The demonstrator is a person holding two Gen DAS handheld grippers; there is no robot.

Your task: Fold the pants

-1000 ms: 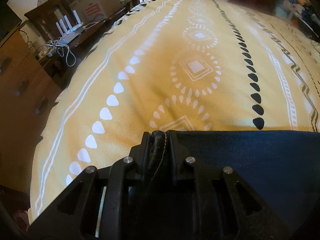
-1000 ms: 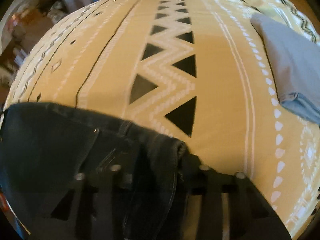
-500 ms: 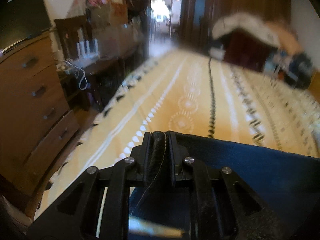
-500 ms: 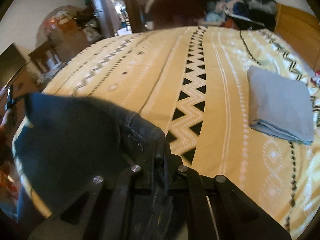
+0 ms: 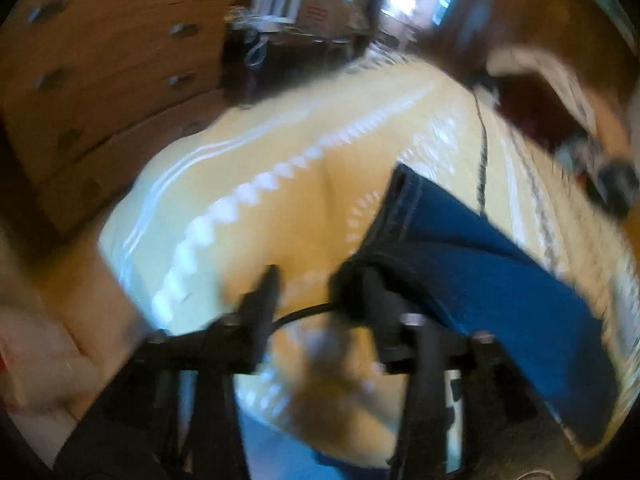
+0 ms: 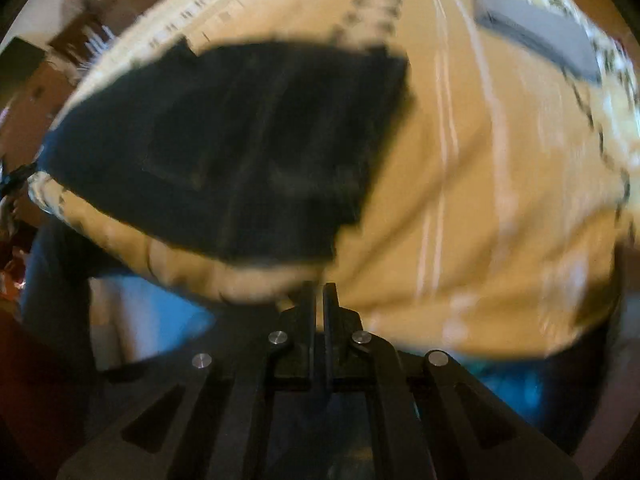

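The dark blue jeans (image 5: 480, 264) lie folded on the yellow patterned bedspread (image 5: 248, 184). In the left wrist view, which is blurred, my left gripper (image 5: 310, 280) is open. Its right finger touches the near corner of the jeans and its left finger is over bare bedspread. In the right wrist view the jeans (image 6: 248, 148) lie flat as a dark block, apart from my right gripper (image 6: 319, 292). That gripper is shut and empty, over the near edge of the bed.
A folded grey garment (image 6: 536, 40) lies on the far right of the bed. A wooden chest of drawers (image 5: 104, 64) stands left of the bed, with a cluttered desk (image 5: 280, 20) beyond. The bedspread edge (image 6: 460, 336) drops off just before my right gripper.
Both grippers held the jeans' edge earlier. Now the jeans lie on the bed; my left gripper has opened, my right has let go and pulled back shut.
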